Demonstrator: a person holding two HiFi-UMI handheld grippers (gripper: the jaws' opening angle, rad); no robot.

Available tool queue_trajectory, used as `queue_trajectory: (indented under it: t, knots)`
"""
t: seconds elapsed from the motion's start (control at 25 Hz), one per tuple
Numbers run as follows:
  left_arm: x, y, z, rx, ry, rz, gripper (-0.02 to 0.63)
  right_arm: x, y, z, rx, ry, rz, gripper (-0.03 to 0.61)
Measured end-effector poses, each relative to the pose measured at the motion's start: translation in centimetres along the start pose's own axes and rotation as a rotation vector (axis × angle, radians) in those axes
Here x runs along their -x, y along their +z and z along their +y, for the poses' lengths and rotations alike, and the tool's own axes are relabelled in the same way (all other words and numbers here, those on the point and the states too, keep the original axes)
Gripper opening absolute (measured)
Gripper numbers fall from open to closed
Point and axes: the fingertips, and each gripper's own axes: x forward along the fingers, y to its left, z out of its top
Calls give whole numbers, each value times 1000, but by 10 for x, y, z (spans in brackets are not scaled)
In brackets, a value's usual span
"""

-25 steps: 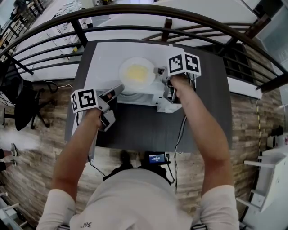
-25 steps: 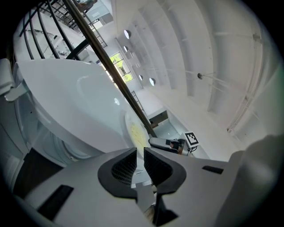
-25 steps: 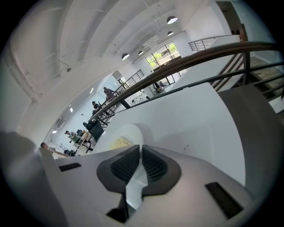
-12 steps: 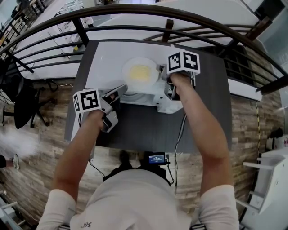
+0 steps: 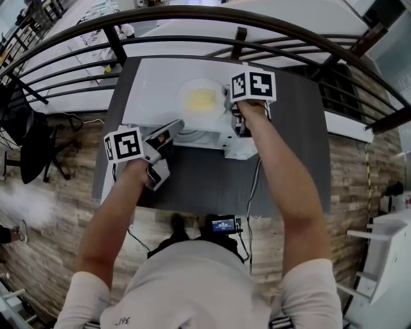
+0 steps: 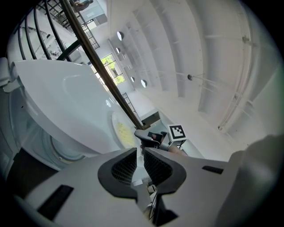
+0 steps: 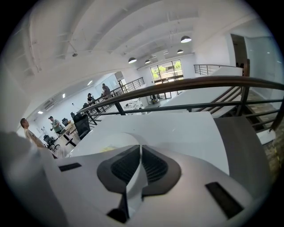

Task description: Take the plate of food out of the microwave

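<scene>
A white plate (image 5: 201,99) with yellow food hangs over the top of the white microwave (image 5: 151,83). My right gripper (image 5: 230,104) is shut on the plate's right rim. In the right gripper view the thin white rim runs between the jaws of the right gripper (image 7: 140,148), and the plate (image 7: 104,144) spreads to the left. My left gripper (image 5: 172,128) sits at the microwave's front left, its jaws nearly together with nothing between them. The left gripper (image 6: 140,153) looks up at the plate (image 6: 120,131) and the right gripper (image 6: 151,137).
The microwave stands on a dark table (image 5: 212,186), its cavity open toward me with the turntable ring (image 5: 192,136) showing. A curved dark railing (image 5: 192,14) runs behind the table. A black chair (image 5: 29,148) stands at the left. People sit far off (image 7: 55,124).
The right gripper has carried the plate a little to the left and farther back over the microwave top. The left gripper shifted slightly right early on, then stayed put.
</scene>
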Motion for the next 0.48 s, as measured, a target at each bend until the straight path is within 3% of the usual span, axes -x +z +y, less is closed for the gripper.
queue_trajectory:
  t: [0.2,0.48]
  knots:
    - [1,-19,-44,97,-207,-67,35,8,-8,0,50,-45,-51,14]
    - [8,-7,-47,-9,-156,-146,34,14,-2,-6,46,-31,-87,15]
